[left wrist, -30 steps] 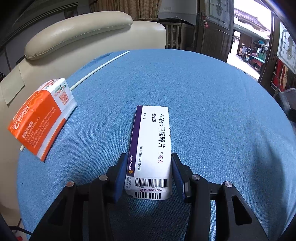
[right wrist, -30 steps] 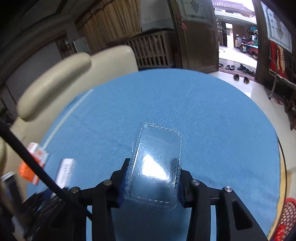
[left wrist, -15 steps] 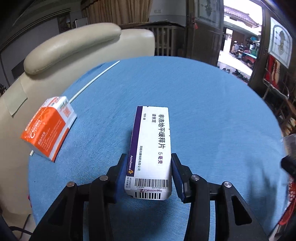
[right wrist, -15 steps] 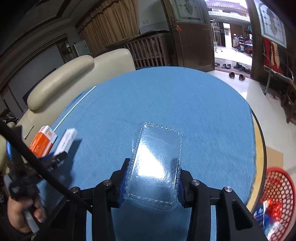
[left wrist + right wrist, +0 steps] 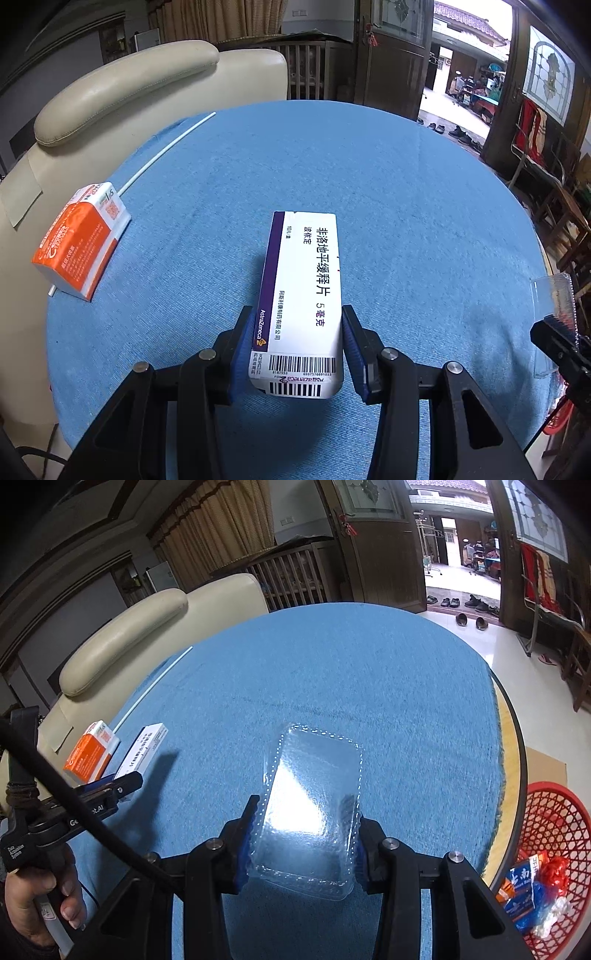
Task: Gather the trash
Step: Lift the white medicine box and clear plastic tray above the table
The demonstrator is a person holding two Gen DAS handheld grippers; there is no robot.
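Red mesh basket (image 5: 554, 849) on the floor just past the table's right edge, holding a blue printed wrapper (image 5: 522, 890), red crumpled plastic (image 5: 554, 867) and a bit of clear film. Left gripper (image 5: 297, 350) clamped on a white medicine box (image 5: 303, 295) with a purple stripe, blue pads pressed against both long sides, box lifted clear of the blue tablecloth (image 5: 406, 221) and casting a shadow under it. Right gripper (image 5: 304, 843) closed on a clear plastic blister tray (image 5: 310, 805), pinched at its near end, far end sticking out forward over the cloth. Orange and white carton (image 5: 79, 240) lying flat near the table's left edge, well apart from the held box. Thin white straw (image 5: 166, 151) running from behind that carton toward the far rim. Cream leather chair (image 5: 129, 85) right against the table on the left. Hand (image 5: 40, 897) wrapped around the left gripper's handle, black cable (image 5: 74, 801) crossing in front of it. Bare wooden table rim (image 5: 511, 775) between cloth and basket.
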